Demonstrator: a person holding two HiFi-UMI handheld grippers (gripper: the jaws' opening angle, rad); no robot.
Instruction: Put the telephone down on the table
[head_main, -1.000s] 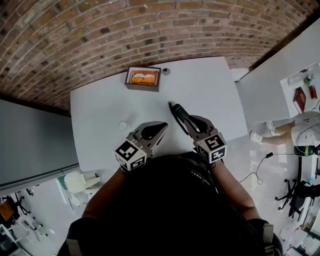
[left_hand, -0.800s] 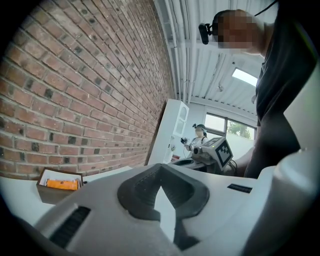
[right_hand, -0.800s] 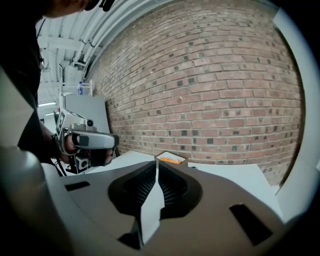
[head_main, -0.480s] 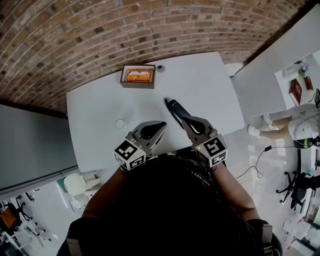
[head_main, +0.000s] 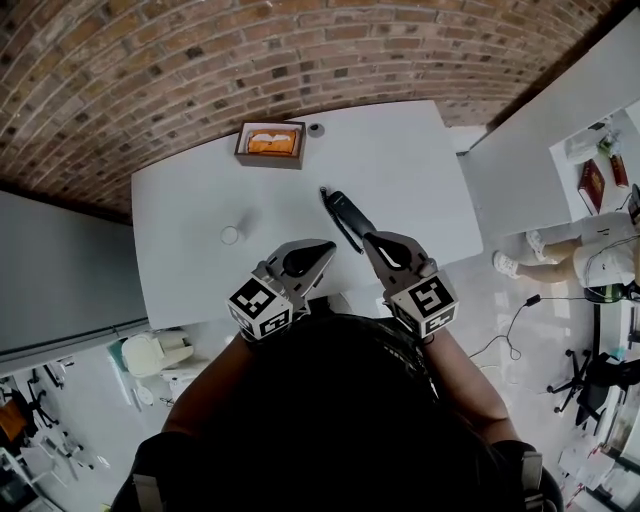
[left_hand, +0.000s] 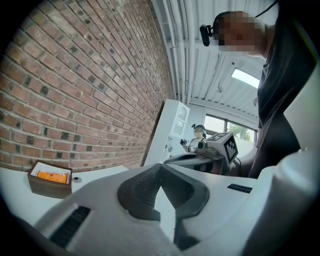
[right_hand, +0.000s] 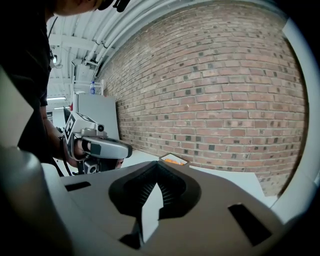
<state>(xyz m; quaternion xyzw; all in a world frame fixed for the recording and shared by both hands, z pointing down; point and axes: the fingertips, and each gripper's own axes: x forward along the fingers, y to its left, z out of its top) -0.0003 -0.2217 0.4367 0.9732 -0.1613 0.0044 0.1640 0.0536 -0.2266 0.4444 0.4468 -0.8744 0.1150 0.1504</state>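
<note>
Right claw (head_main: 370, 239) jaws pressed together, empty; telephone (head_main: 342, 212) flat on surface (head_main: 420, 170) just ahead. Left claw (head_main: 324, 248) likewise closed, empty.

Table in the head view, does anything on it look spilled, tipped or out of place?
Nothing stands out. The telephone lies flat on the table, at an angle to its edges. The open box sits upright near the far edge, and nothing is spilled.
</note>
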